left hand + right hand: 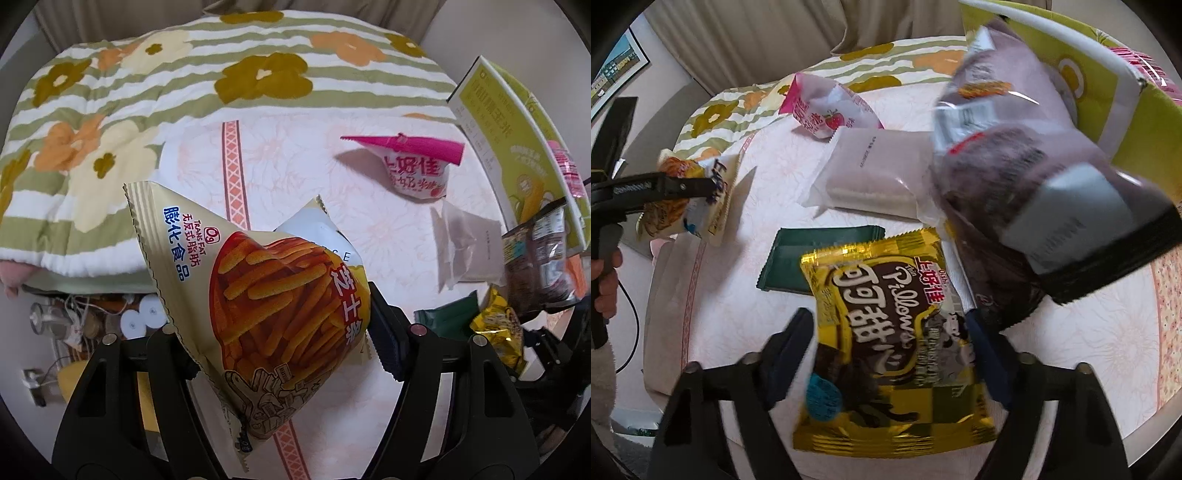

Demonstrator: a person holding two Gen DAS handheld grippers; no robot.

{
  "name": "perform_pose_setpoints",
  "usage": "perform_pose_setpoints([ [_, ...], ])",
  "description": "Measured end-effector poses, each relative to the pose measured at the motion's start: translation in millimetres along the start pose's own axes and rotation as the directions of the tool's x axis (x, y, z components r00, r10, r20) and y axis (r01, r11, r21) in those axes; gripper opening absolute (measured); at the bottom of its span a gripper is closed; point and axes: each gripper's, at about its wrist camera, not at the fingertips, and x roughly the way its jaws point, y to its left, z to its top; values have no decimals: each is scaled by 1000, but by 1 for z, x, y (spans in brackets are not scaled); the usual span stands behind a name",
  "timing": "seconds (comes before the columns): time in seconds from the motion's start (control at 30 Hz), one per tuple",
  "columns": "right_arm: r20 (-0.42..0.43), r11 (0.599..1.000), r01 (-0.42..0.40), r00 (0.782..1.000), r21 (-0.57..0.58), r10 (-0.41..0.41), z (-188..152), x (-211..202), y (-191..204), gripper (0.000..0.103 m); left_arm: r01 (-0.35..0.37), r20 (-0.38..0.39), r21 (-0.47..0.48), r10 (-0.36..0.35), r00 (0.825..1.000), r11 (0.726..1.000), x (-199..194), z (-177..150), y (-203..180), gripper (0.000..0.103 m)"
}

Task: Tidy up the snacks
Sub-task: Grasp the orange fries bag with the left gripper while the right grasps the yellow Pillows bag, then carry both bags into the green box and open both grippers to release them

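Note:
A beige bag of cheese sticks (266, 295) stands tilted between the fingers of my left gripper (273, 314), which is shut on it. In the right wrist view the left gripper (701, 188) holds that bag (683, 199) off the table. My right gripper (890, 332) is shut on a gold and brown cocoa pillow snack bag (886, 332), one pad at each side edge. The gold bag (498, 332) also shows at the right in the left wrist view. A pink strawberry bag (417, 170), a white wafer pack (465, 247) and a dark green packet (820, 258) lie on the pale pink tablecloth (295, 155).
A tall yellow-green box (517, 147) stands at the table's right with a dark brown bag (1015, 184) leaning on it. A white bag (317, 232) lies behind the cheese sticks. A floral quilt (147, 92) covers the far side. Cables and small items (74, 325) lie below the table's left edge.

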Motion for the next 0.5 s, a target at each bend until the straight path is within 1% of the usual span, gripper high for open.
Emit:
perform_pose_setpoints([
  [0.03,0,1000,4,1000,-3,-4,0,0,1,67,2,5,-2,-2,1000,1000,-3,0,0,69],
  [0.07,0,1000,7,1000,-7,-7,0,-1,2,62,4,9,-5,-4,1000,1000,-5,-1,-1,68],
  [0.17,1,1000,-10,1000,-10,11,1,-5,7,59,19,24,-25,-19,1000,999,-16,-3,1,68],
  [0.37,33,998,-55,998,-37,56,4,-25,30,57,41,64,-55,-37,997,998,-46,-10,4,68],
  [0.5,72,994,-94,993,-48,97,11,-45,46,57,52,98,-62,-46,994,997,-68,-14,6,68],
])
